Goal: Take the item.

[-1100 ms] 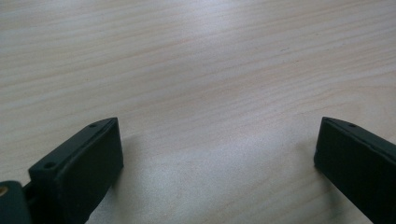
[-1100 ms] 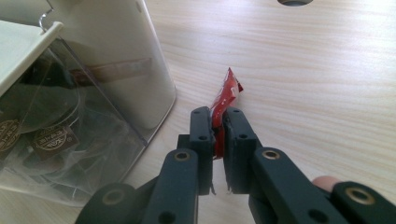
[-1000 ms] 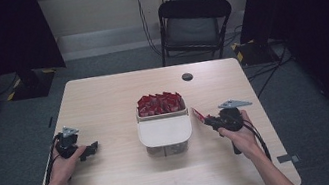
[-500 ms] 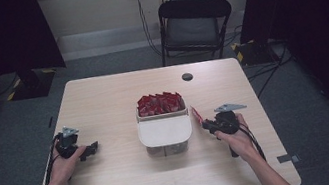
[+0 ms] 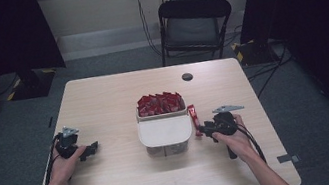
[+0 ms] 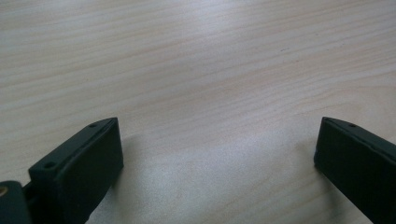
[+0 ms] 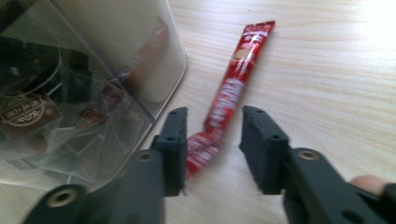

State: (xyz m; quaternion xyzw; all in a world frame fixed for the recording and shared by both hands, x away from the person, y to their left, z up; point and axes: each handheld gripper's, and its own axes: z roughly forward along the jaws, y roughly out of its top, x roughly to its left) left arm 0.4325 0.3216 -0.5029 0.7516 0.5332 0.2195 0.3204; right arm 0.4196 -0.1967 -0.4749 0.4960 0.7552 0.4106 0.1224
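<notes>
A long red sachet [image 7: 233, 79] lies flat on the wooden table [image 5: 103, 102], just right of the clear container [image 7: 93, 93]. Its near end sits between the jaws of my right gripper [image 7: 212, 116], which stand open wider than the sachet; the sachet touches only the left jaw. From above, the sachet [image 5: 192, 115] lies beside the container's white lid [image 5: 165, 130], with the right gripper [image 5: 201, 128] at its near end. Several red sachets [image 5: 159, 103] fill the container's open back half. My left gripper [image 5: 91, 147] rests at the table's left, open over bare wood [image 6: 217, 135].
A small black round object [image 5: 187, 76] lies on the far side of the table. A black folding chair [image 5: 194, 21] stands behind the table. A grey tape strip [image 5: 285, 158] is near the table's front right corner. Cables trail from both grippers.
My right gripper has shifted left toward the container and lowered. The red sachet, raised at its tip before, now lies on the table. The left gripper has stayed put.
</notes>
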